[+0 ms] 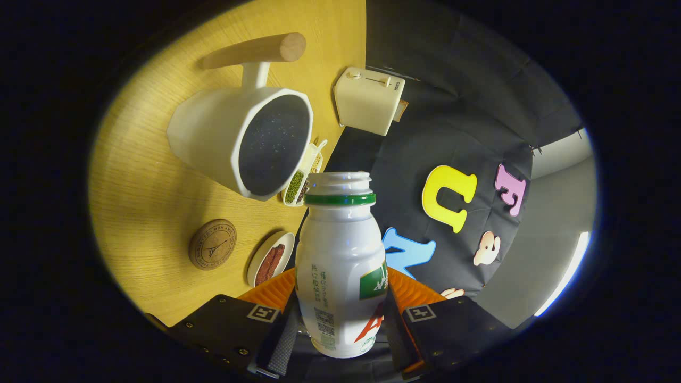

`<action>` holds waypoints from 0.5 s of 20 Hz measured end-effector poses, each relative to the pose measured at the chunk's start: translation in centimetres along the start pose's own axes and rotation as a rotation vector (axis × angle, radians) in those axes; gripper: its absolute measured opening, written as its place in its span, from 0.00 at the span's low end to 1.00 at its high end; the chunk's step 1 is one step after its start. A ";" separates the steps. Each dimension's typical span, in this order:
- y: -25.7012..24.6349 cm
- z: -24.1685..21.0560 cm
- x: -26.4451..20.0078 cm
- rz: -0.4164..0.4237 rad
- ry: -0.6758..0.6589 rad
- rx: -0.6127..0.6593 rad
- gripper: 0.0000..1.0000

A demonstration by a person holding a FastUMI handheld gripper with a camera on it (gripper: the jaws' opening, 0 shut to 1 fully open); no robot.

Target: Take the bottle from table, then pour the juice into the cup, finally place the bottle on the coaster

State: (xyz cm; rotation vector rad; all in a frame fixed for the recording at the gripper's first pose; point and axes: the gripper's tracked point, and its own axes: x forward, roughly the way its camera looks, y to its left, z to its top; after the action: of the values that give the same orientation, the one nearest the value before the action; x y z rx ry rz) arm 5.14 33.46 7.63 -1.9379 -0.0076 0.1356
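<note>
Wooden table (138, 202); tongs (340, 314) grip bottle (340, 266), label illegible.

The bottle (340, 260) hid part of the dish of reddish strips (270, 259) and the lower end of the divided tray of beans (303, 178) at the table's (143, 191) edge. The cup (242, 141) covered that tray's near side. The bottle's base, pressed between both fingers (268, 295), was cut off below. Its label print was too small to tell
</note>
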 end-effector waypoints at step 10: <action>1.4 -0.5 0.0 0.056 -0.013 0.190 0.71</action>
State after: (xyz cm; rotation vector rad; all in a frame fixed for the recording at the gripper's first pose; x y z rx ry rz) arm 5.10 32.52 6.52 -1.7478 0.0495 0.1801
